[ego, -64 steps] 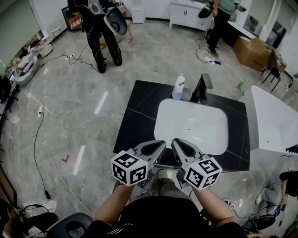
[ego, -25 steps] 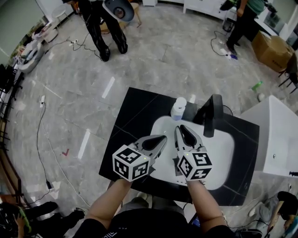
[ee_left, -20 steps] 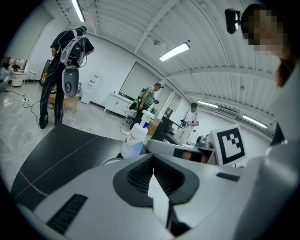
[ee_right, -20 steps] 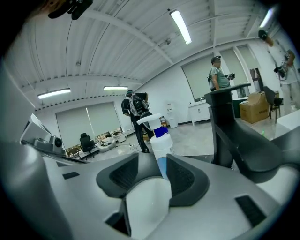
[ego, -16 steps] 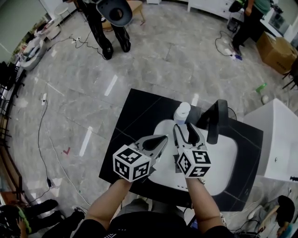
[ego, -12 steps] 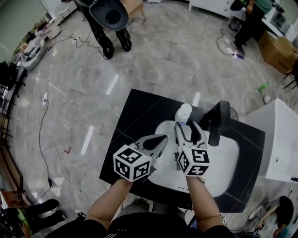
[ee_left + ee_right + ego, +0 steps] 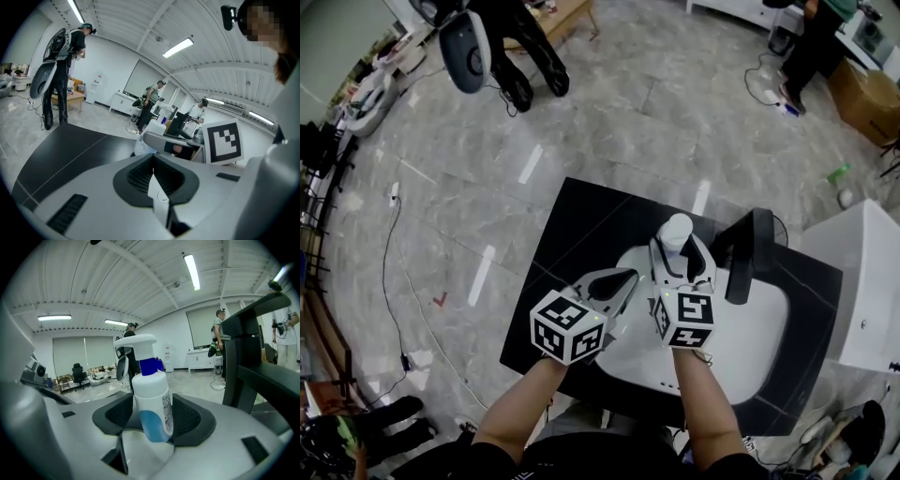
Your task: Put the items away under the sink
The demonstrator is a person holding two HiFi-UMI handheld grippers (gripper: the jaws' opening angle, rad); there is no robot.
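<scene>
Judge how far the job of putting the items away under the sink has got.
Done: nothing yet; the spray bottle stands on the black counter beside the faucet. In hand: the right gripper's jaws have just been opening and now straddle the bottle without clamping it; the left gripper is shut, empty. Left: grip the bottle, lift it and stow it under the sink.

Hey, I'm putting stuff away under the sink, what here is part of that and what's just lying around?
Part of the job: spray bottle; right gripper, jaws just opened, bottle between them, not gripped; left gripper, shut, empty; sink.
Just lying about: cardboard box; green bottle on the floor; white unit beside the counter.
</scene>
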